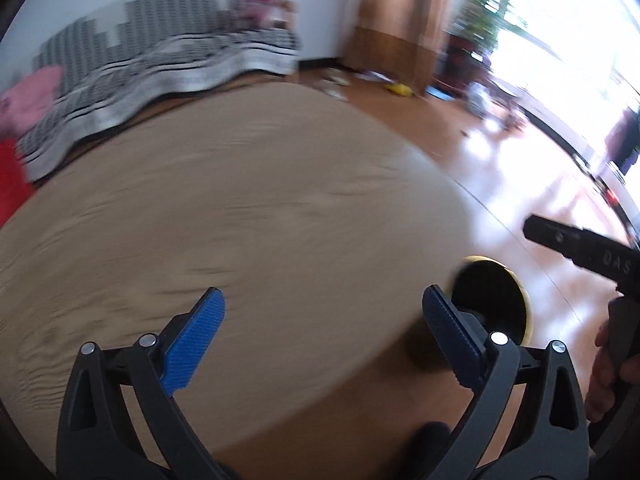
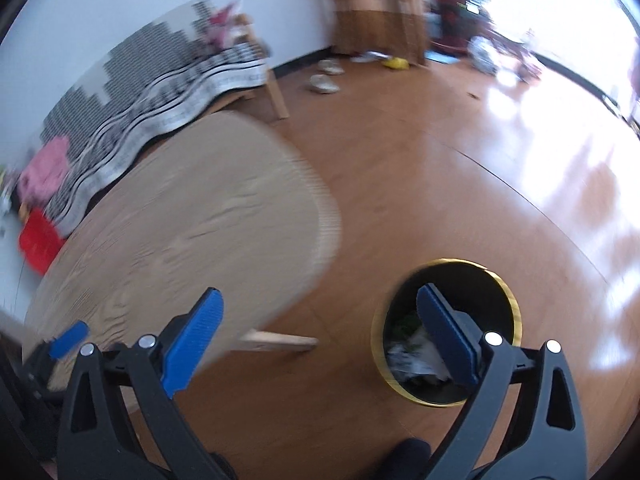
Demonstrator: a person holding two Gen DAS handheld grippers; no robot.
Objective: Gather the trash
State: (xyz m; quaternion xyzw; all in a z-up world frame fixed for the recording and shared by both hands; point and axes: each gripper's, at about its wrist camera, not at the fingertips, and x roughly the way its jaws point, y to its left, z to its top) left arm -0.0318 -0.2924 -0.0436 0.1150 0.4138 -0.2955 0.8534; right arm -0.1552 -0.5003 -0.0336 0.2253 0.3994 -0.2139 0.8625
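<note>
The trash bin [image 2: 446,332], black with a yellow rim, stands on the wooden floor [image 2: 400,168] just beside the round wooden desk [image 2: 180,232]; crumpled white paper and green scraps [image 2: 412,354] lie inside it. The right tool [image 2: 320,336] hangs above the bin's near side, jaws wide apart and empty. The left tool [image 1: 324,328] hovers over the desk's edge, jaws also spread with nothing between them. Behind the desk stands a bench [image 2: 160,92] under a black-and-white cloth, a red box [image 2: 38,242] beside it. Pictures are motion-blurred.
</note>
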